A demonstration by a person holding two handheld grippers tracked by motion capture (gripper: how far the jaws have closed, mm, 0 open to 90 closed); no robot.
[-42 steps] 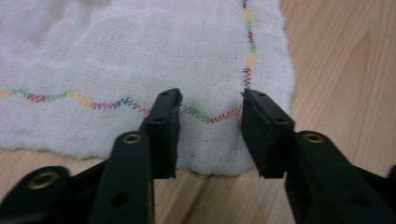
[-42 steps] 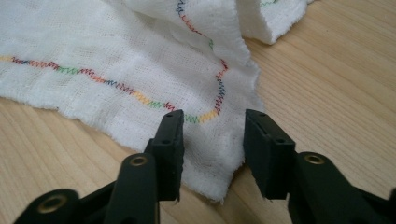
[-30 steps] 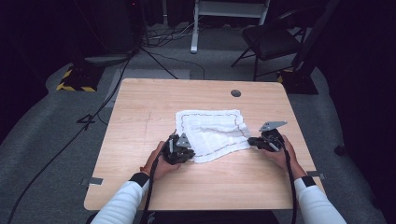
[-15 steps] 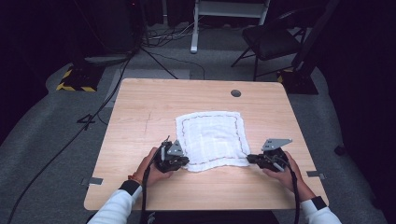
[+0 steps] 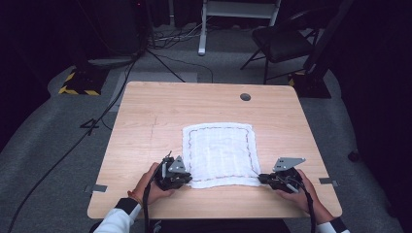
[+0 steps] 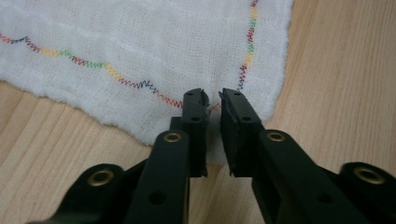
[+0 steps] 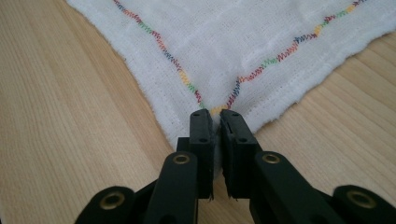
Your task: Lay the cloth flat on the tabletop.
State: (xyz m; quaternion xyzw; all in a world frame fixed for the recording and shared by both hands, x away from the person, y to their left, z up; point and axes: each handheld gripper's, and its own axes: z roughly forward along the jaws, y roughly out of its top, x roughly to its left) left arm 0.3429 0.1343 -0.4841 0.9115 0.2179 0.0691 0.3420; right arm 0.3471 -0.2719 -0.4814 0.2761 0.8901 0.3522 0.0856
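White cloth (image 5: 219,154), edged in multicoloured zigzag stitching, is seen spread flat on the near half of the wooden table (image 5: 160,111), its near edge close to the person. Its near-left corner lies between the jaws of the left gripper (image 6: 211,95), which are parted by a narrow gap and have just been opening, so that corner appears to be let go. The near-right corner is pinched between the closed jaws of the right gripper (image 7: 215,116), just where the two stitch lines meet. Both grippers (image 5: 188,179) (image 5: 261,177) are held low at the table top and well apart, evidently so that the cloth is kept taut and smooth. The far corners lie free and flat.
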